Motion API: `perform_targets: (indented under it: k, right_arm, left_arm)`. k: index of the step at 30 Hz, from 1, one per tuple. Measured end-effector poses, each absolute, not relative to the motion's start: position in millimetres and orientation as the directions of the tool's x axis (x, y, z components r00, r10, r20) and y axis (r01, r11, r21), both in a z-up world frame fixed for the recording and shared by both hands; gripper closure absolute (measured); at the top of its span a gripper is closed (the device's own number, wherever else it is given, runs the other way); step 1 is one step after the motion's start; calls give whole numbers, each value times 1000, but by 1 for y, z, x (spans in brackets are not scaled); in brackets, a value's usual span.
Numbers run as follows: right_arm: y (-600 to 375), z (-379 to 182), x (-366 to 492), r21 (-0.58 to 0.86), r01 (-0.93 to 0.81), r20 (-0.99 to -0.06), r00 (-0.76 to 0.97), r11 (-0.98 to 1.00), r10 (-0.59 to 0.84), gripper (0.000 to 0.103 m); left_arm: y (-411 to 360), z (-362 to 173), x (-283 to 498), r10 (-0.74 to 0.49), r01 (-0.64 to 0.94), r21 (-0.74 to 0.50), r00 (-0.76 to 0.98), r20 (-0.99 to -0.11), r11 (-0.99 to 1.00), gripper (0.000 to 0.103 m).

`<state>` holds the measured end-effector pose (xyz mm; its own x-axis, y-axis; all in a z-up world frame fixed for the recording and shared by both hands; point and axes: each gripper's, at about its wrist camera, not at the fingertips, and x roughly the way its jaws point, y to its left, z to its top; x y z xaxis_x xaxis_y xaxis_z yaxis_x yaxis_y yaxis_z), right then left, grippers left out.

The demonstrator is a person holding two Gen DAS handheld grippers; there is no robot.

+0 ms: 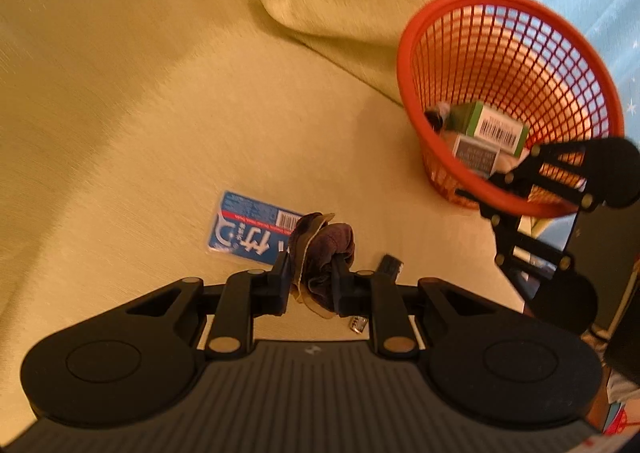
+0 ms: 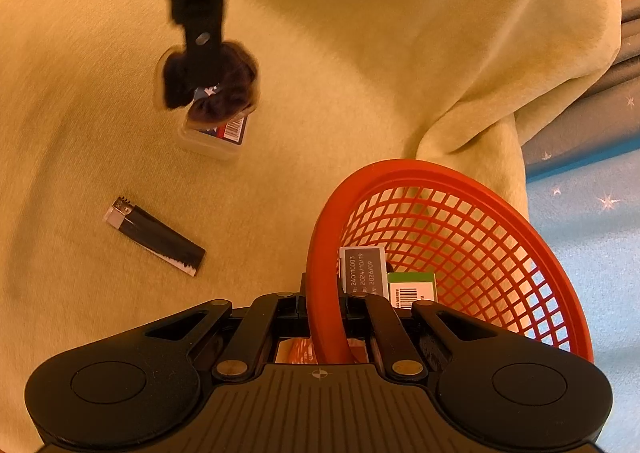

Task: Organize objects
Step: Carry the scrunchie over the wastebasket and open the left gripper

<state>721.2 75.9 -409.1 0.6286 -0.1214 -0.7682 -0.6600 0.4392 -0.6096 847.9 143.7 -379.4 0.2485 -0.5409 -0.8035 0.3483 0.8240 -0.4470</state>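
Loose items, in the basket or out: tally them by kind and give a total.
Boxes in the basket: 2, one green, one grey
Blue floss pack: 1
Lighter: 1
Dark scrunchie, held in the left gripper: 1
Total: 5
Something dark and white also lies behind the boxes in the basket; I cannot tell what it is.

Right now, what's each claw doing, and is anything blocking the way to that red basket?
Left gripper shut on dark scrunchie, above blue packet. Right gripper clamped on red basket rim. Lighter on the cloth. Path to basket open.
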Motion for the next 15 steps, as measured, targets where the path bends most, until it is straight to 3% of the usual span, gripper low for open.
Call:
perform_targets:
  k: [15]
  right_arm:
    - [75,-408,721,-609,-660,-769,627,440,-125,101]
  left_arm:
    - [141,-334,866,-567,390,-441,314,-761,808,87]
